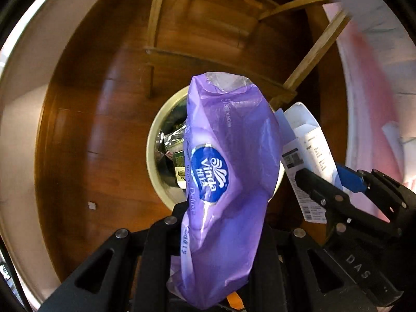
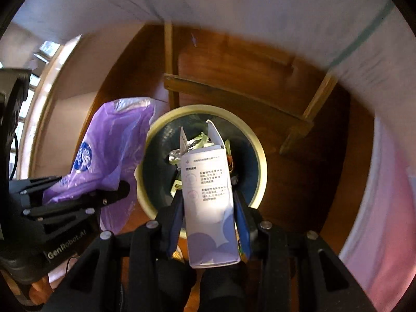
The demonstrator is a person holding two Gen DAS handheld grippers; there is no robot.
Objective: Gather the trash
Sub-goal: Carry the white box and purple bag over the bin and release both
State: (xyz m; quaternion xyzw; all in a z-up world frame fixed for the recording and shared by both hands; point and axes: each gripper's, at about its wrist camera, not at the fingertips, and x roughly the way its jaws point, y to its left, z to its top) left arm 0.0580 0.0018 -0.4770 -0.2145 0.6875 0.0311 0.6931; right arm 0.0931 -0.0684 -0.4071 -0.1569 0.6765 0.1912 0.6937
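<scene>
Bin point(image 2: 261, 156) below | left fingers point(image 1: 182, 223) grip wrapper point(image 1: 228, 182) | right fingers point(image 2: 240, 215) grip carton point(image 2: 208, 208)

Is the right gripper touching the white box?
Touching. The right wrist view shows the right gripper with its fingers pressed against both sides of the box, above the bin.

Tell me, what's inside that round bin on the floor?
Inside the bin lies crumpled trash: silvery foil and greenish wrappers against a dark lining. The white carton and the purple wrapper, held above it, cover part of the inside.
</scene>
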